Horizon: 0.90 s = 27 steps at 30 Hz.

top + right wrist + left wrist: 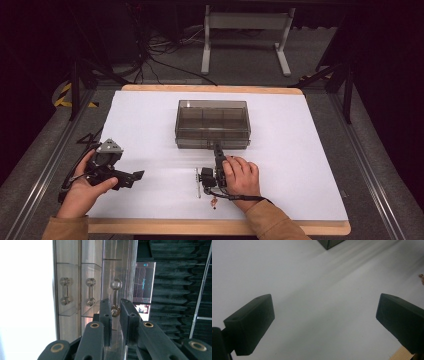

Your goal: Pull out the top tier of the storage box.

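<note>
Clear drawer handle (115,297) sits pinched between the right gripper (115,310) jaws.

text: none legible | labels: none; brands: none; numbers: none

Clear box (212,123) blocks the table's (310,165) middle; bare white surface left, right and behind it. In front: right gripper (218,151) at its handle (115,297), small parts (198,183) nearer.
</note>
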### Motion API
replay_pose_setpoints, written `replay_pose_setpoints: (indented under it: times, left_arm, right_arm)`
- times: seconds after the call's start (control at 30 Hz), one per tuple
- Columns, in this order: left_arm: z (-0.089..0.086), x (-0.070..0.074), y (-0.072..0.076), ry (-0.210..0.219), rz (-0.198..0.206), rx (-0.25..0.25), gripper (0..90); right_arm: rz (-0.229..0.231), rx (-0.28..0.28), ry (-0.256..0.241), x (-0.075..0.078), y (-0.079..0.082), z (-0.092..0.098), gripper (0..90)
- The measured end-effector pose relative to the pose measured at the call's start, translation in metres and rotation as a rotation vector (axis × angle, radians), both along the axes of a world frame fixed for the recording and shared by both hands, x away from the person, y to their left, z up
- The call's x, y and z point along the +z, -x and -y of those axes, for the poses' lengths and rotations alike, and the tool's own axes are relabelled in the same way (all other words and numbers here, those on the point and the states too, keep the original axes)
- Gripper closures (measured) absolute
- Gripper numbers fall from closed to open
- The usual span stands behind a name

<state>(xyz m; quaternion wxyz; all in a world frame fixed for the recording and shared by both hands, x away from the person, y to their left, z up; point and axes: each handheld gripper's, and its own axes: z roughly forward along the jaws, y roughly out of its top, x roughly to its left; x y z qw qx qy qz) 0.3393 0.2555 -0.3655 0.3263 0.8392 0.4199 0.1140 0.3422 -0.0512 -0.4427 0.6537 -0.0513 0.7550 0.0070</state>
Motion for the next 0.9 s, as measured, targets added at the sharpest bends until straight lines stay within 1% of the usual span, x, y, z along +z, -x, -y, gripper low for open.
replay_pose_setpoints:
  times: [0.17, 0.2, 0.23, 0.27, 0.37, 0.4, 0.5, 0.6, 0.63, 0.67, 0.7, 0.9]
  left_arm:
    - [0.001, 0.0, -0.001, 0.001, 0.0, -0.002, 2.5]
    - [0.001, 0.0, -0.001, 0.001, -0.001, 0.001, 2.5]
    - [0.001, 0.0, -0.001, 0.001, -0.001, 0.001, 2.5]
    - [0.001, -0.001, -0.002, 0.002, -0.001, 0.0, 2.5]
    - [0.001, -0.001, -0.003, -0.002, -0.002, -0.002, 2.4]
    - [0.002, -0.001, -0.003, 0.003, -0.008, 0.002, 2.5]
    - [0.004, -0.001, -0.005, 0.004, -0.008, -0.005, 2.4]
    - [0.005, 0.0, -0.006, -0.005, -0.007, -0.014, 2.4]
    - [0.005, 0.0, -0.007, -0.004, -0.006, -0.016, 2.4]
    - [0.005, 0.0, -0.007, -0.004, -0.006, -0.016, 2.4]
    - [0.005, 0.0, -0.007, -0.005, -0.009, -0.013, 2.4]
    - [0.006, -0.001, -0.008, -0.011, -0.01, -0.013, 2.3]
  right_arm:
    - [0.0, 0.002, -0.003, 0.0, 0.0, 0.0, 80.4]
    - [-0.006, 0.008, -0.006, 0.0, 0.0, 0.001, 79.6]
    - [-0.01, 0.018, -0.011, 0.0, 0.001, 0.002, 76.9]
    - [-0.012, 0.031, -0.007, 0.001, 0.001, 0.002, 74.1]
    - [-0.009, 0.045, 0.007, 0.001, 0.002, 0.003, 71.7]
    - [-0.009, 0.049, 0.005, 0.001, 0.003, 0.003, 70.6]
    - [-0.008, 0.05, 0.0, 0.002, 0.004, 0.006, 67.1]
    - [-0.004, 0.062, -0.013, 0.003, 0.006, 0.01, 63.1]
    - [-0.009, 0.073, -0.026, 0.004, 0.007, 0.012, 59.9]
    - [-0.014, 0.082, -0.028, 0.005, 0.007, 0.013, 58.8]
    - [-0.024, 0.086, -0.038, 0.007, 0.009, 0.015, 58.1]
    - [-0.043, 0.118, -0.074, 0.015, 0.015, 0.026, 55.6]
